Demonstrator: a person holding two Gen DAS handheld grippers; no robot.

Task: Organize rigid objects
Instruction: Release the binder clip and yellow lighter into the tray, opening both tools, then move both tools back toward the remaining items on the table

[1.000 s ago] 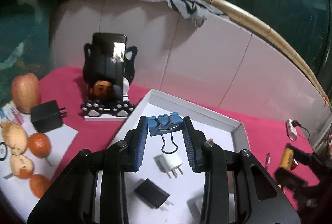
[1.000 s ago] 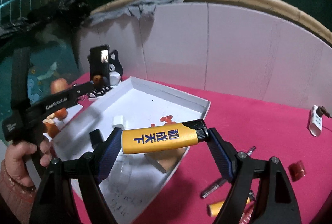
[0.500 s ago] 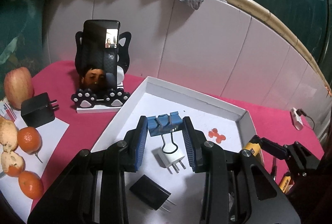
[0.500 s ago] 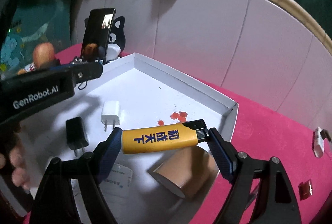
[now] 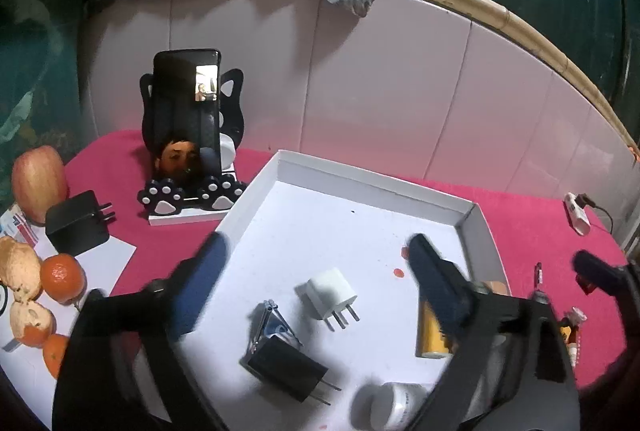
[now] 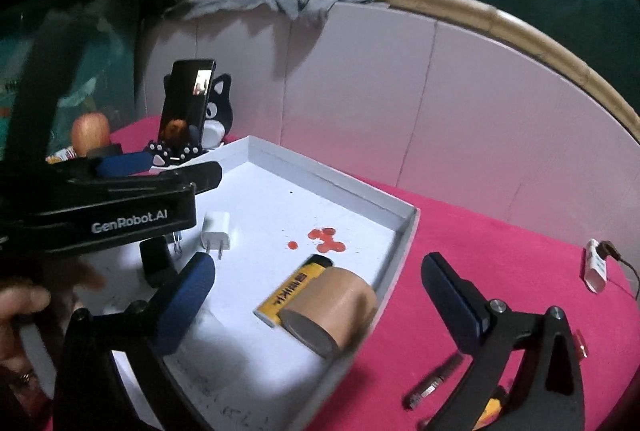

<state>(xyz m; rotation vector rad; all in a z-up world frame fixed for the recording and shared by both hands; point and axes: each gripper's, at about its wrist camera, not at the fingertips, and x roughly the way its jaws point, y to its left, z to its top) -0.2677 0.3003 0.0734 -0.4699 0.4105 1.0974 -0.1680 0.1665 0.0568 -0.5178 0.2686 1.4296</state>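
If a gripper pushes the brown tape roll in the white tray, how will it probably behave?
The tape roll lies on its curved side, so it may roll easily. The yellow lighter touches it and would likely shift too. The tray wall close by should stop it.

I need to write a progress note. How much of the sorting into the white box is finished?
In the white box lie the yellow lighter, binder clip, white charger and black charger. Left gripper and right gripper are open, holding nothing. Left outside: big black adapter, small metal piece on the red cloth.
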